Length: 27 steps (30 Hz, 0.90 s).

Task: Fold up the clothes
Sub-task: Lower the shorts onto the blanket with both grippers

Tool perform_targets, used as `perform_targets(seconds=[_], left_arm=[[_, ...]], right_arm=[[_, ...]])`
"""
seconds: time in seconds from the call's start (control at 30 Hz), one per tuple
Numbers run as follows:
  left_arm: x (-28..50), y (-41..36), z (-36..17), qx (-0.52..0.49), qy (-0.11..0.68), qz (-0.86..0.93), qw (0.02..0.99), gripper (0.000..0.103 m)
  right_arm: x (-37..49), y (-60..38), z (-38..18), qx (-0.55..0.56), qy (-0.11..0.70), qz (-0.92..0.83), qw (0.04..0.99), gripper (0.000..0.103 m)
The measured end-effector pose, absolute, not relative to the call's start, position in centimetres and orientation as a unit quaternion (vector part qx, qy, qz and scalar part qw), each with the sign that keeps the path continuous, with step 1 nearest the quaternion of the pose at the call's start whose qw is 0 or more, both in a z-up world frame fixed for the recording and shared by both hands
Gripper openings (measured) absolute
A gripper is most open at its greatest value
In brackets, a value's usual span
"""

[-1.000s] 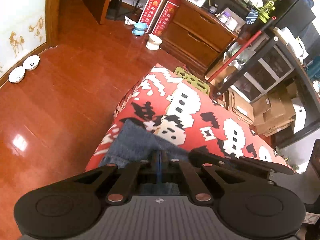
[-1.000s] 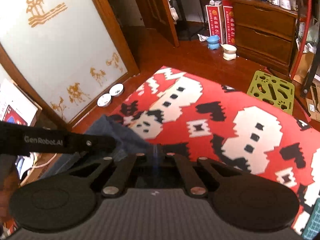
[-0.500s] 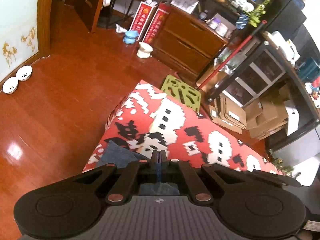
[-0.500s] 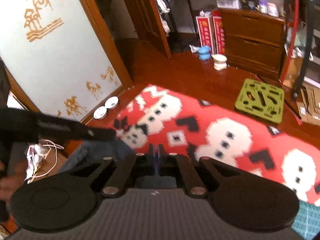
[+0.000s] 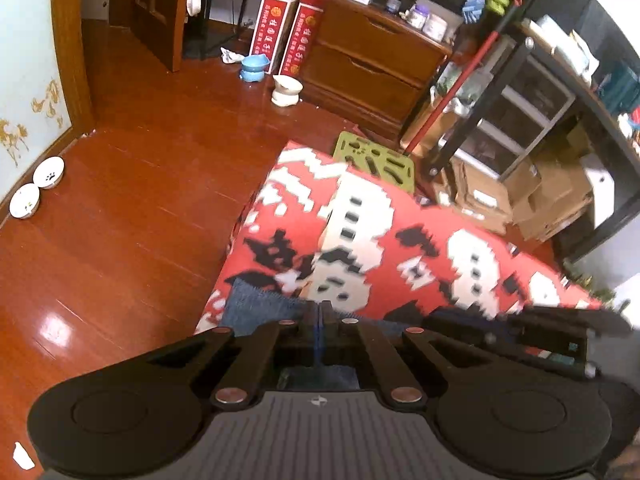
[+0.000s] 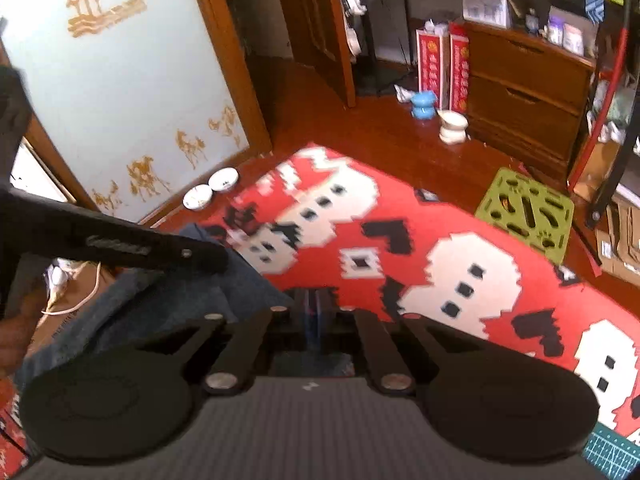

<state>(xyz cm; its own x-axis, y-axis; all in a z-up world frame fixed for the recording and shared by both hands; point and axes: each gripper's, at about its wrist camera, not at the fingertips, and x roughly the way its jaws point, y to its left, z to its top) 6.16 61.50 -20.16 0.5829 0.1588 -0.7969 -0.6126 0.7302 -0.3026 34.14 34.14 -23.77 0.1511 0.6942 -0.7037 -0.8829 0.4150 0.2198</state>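
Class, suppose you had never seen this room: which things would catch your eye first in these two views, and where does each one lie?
The red cloth with bold white and black shapes fills the middle of both views. A blue denim garment lies at its near left edge, with both grippers, left gripper and right gripper, shut on it. Beyond lie the glossy wooden floor and a green perforated mat at the cloth's far right edge.

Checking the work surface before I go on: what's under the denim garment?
The denim garment hangs from both shut grippers, left and right, above the red patterned cloth. The part below them is hidden by the gripper bodies.
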Motion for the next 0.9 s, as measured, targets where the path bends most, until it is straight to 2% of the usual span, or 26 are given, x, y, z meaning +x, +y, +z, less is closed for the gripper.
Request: perform_targets(seconds=[0.17, 0.37, 0.53, 0.9], left_arm=[[4.0, 62.0, -17.7, -0.307, 0.364, 0.237, 0.847, 0.001], [2.9, 62.5, -20.5, -0.302, 0.397, 0.234, 0.835, 0.001], [4.5, 62.9, -20.8, -0.285, 0.397, 0.238, 0.839, 0.001], [5.3, 62.6, -19.6, -0.256, 0.417, 0.236, 0.84, 0.0]], right_arm=[[32.0, 34.5, -22.4, -0.106, 0.383, 0.564, 0.724, 0.003], [30.4, 37.2, -23.6, -0.115, 0.393, 0.572, 0.71, 0.003], [30.6, 38.6, -25.1, -0.119, 0.398, 0.567, 0.712, 0.0], [33.5, 36.6, -22.9, -0.071, 0.421, 0.549, 0.718, 0.003]])
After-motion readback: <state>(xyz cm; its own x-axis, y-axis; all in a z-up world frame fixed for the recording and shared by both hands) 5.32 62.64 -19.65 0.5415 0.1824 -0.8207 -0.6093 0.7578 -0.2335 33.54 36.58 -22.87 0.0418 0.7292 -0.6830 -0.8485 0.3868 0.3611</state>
